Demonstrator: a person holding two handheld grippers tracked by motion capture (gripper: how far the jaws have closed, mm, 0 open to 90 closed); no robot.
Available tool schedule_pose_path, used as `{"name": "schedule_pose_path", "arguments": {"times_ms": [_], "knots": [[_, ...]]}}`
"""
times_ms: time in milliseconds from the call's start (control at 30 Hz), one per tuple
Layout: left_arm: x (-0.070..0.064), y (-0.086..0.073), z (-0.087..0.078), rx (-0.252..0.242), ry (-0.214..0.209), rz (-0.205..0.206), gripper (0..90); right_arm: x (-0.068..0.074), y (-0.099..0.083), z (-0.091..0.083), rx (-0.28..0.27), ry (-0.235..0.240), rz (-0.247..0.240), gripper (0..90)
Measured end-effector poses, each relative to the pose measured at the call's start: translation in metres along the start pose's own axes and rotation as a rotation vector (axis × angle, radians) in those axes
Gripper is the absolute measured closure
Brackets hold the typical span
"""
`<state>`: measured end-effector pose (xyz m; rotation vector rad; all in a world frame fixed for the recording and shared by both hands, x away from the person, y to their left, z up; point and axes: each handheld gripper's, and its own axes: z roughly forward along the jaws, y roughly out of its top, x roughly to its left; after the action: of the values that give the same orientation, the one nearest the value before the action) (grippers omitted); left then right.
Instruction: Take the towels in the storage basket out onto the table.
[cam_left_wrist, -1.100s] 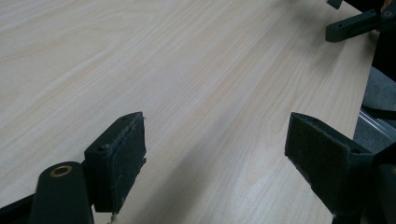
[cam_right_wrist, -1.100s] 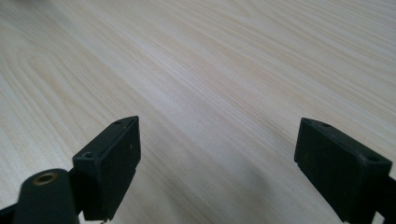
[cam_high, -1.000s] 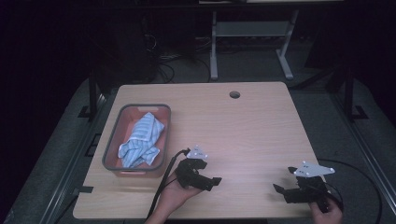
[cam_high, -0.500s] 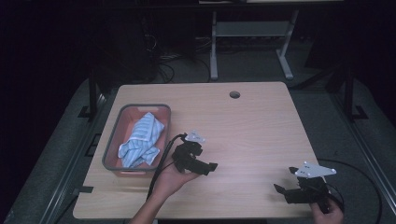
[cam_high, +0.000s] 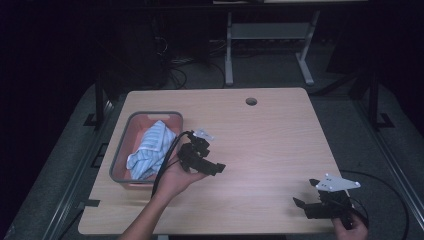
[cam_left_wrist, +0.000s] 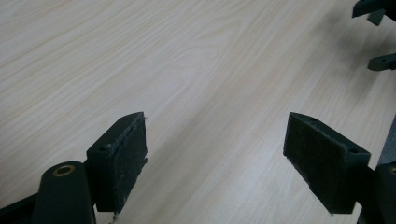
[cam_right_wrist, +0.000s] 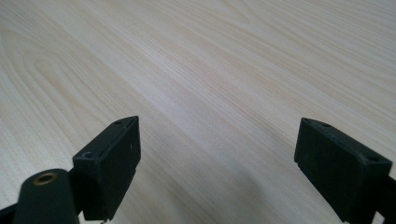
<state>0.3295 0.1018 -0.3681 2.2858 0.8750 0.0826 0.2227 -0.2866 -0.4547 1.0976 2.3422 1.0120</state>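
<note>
At the lower right of the high view the right tool (cam_high: 306, 196) rests low over the bare surface (cam_high: 270, 145), its jaws spread wide with only wood grain between them in the right gripper view; it holds nothing. Left of centre, the left tool (cam_high: 212, 162) sits in the person's left hand (cam_high: 175, 176), pointing right across the surface; its jaws stand well apart and empty, with the other tool's jaw tips at the upper right corner of the left gripper view. Just beyond and left of that hand, the striped cloth (cam_high: 150, 147) lies crumpled inside the grey-rimmed bin (cam_high: 119, 150); judging by this, the cloth is not yet gripped, so reaching in, grasping and lifting it all remain.
</note>
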Motion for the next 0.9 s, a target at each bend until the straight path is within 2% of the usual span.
{"name": "schedule_pose_path", "arguments": {"times_ms": [267,367,667,767,833,900], "knots": [[0.013,0.008,-0.009,0.018,0.004,-0.023,21.8,-0.002,-0.001,-0.001,-0.004,-0.005,0.001,13.9],[0.02,0.01,-0.013,0.04,0.012,-0.031,21.9,-0.002,-0.001,0.0,-0.002,-0.001,-0.002,13.9],[0.031,0.01,-0.024,0.024,0.034,-0.053,22.2,-0.003,-0.001,-0.001,-0.005,-0.007,0.002,13.9],[0.034,0.009,-0.026,0.026,0.03,-0.062,22.1,-0.006,-0.002,-0.003,-0.009,-0.013,0.009,13.9],[0.037,0.009,-0.028,0.009,0.023,-0.076,22.2,-0.007,-0.003,-0.004,-0.008,-0.016,0.012,13.9],[0.037,0.009,-0.028,0.015,0.022,-0.071,22.2,-0.008,-0.003,-0.005,-0.008,-0.019,0.014,13.9]]}}
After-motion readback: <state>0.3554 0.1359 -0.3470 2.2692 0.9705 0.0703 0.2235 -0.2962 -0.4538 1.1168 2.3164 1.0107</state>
